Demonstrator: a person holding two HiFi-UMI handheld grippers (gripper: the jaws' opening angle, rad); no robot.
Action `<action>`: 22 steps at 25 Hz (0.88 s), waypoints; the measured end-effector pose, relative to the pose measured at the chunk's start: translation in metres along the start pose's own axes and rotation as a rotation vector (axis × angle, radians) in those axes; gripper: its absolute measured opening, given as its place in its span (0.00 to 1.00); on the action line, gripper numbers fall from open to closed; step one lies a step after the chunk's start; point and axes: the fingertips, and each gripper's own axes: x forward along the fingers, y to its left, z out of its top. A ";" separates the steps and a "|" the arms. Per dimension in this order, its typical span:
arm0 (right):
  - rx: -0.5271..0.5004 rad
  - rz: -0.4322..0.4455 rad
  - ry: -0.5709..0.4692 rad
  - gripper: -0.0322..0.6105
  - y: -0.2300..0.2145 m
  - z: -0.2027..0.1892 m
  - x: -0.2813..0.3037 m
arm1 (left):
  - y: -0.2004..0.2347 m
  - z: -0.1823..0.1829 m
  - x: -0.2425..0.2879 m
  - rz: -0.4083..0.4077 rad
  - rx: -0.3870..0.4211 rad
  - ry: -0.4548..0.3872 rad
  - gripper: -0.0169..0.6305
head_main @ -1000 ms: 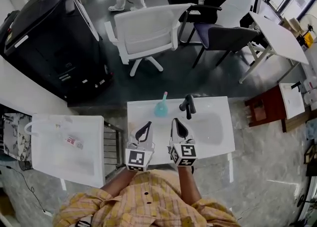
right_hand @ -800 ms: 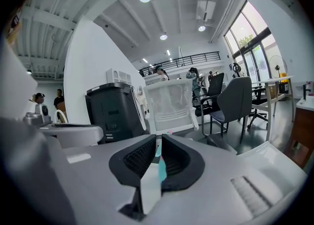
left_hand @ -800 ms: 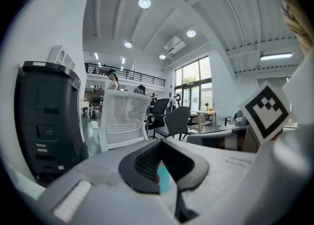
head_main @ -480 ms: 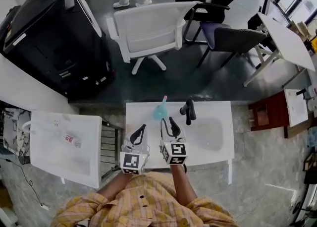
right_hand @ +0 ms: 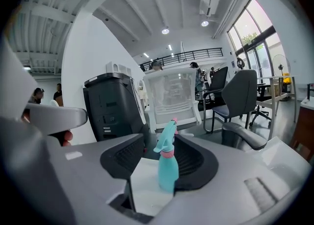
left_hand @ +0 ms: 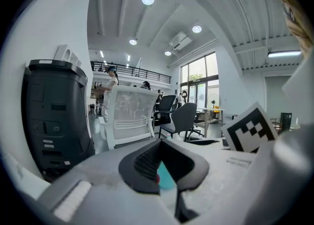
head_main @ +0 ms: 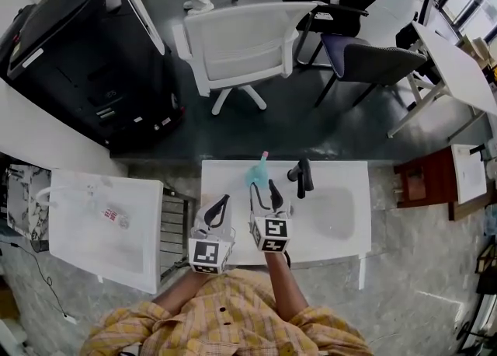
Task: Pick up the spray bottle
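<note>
Holding both tools low over the white surface, we have the left gripper with its fingers closed together on nothing. The right gripper has its fingers opening, and the teal spray bottle stands upright between them, not clamped, near the surface's far edge. A black object stands just right of it. Beyond, a white chair stands on the floor.

overhead; two low views toward bottle
</note>
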 end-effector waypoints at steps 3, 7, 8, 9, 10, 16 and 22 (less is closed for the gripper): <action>-0.003 -0.018 0.001 0.35 -0.004 -0.001 0.007 | 0.000 0.001 0.001 0.001 0.001 -0.001 0.02; 0.000 -0.031 0.011 0.37 -0.007 -0.005 0.018 | 0.003 -0.005 0.000 0.008 0.001 0.013 0.02; -0.001 -0.034 0.012 0.38 -0.007 -0.004 0.021 | 0.005 -0.006 0.000 0.010 0.001 0.017 0.02; -0.004 -0.038 0.014 0.39 -0.007 -0.005 0.024 | 0.006 -0.007 0.000 0.012 0.001 0.020 0.02; -0.009 -0.042 0.019 0.40 -0.007 -0.006 0.028 | 0.008 -0.008 0.000 0.013 0.001 0.023 0.02; -0.029 -0.097 0.054 0.40 -0.009 -0.018 0.047 | 0.019 -0.013 -0.001 0.030 -0.013 0.036 0.02; -0.049 -0.166 0.072 0.33 -0.018 -0.021 0.057 | 0.025 -0.017 -0.004 0.039 -0.013 0.052 0.02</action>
